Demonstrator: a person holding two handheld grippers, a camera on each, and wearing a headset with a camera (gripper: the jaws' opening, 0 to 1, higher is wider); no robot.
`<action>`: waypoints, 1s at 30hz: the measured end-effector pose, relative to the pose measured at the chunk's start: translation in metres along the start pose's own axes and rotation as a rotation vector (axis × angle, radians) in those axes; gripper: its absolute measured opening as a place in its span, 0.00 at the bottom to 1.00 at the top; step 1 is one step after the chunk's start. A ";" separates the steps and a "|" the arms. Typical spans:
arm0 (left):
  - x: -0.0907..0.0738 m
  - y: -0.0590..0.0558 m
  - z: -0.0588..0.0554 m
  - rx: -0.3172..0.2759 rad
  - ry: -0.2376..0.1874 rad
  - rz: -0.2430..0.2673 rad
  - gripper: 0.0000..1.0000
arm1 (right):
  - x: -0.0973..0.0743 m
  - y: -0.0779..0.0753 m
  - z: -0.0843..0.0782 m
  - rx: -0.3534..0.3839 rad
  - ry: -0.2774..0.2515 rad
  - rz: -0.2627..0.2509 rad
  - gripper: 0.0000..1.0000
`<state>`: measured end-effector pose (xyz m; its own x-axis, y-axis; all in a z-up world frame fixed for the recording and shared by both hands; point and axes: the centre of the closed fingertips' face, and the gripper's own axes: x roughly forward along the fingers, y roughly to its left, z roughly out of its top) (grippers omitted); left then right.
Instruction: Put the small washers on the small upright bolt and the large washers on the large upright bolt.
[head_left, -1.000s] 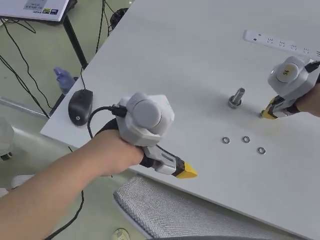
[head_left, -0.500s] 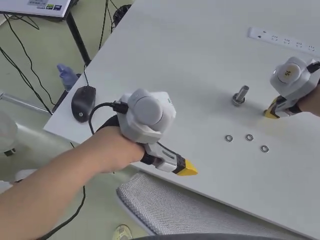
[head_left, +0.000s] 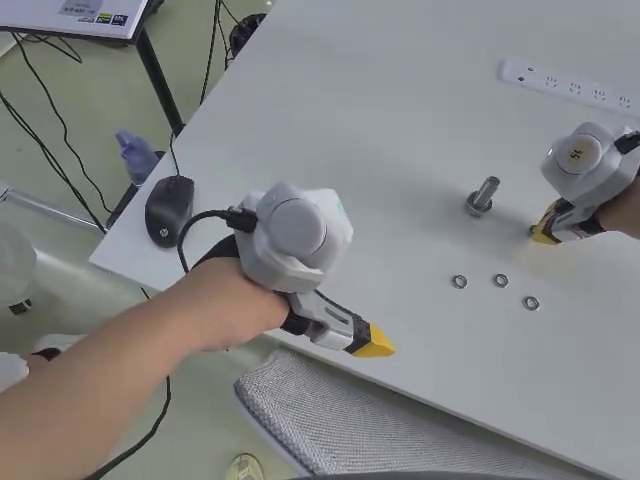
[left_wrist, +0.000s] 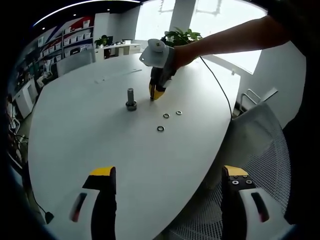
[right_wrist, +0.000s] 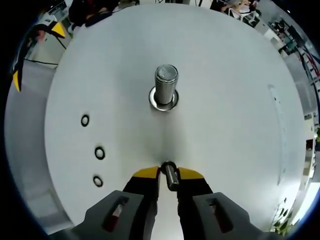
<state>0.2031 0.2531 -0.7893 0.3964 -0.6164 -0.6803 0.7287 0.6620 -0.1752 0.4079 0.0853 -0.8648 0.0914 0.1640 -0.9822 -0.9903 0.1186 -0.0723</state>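
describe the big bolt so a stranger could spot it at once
On the white table, look between the power strip and the three small washers. The big bolt stands upright there, just ahead of the right hand-held gripper. It is a thick silver post with a wider base, far bigger than the small bolt that gripper pinches.

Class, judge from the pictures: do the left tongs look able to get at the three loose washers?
Probably yes. The left tongs are open, with only bare table between them and the washers; the right tongs, holding a small bolt, stand off beside the large bolt.
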 end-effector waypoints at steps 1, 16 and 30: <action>0.000 0.000 -0.001 0.002 0.003 -0.001 0.87 | 0.000 -0.001 0.000 -0.001 0.000 0.000 0.14; -0.002 -0.003 0.004 0.008 -0.002 -0.016 0.86 | -0.004 0.000 -0.001 0.006 -0.020 0.021 0.30; -0.003 0.001 0.009 0.013 -0.036 0.008 0.91 | -0.028 -0.002 0.007 0.028 -0.071 0.021 0.32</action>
<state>0.2078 0.2518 -0.7807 0.4225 -0.6260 -0.6555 0.7322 0.6620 -0.1603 0.4076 0.0874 -0.8363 0.0786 0.2353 -0.9687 -0.9888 0.1419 -0.0457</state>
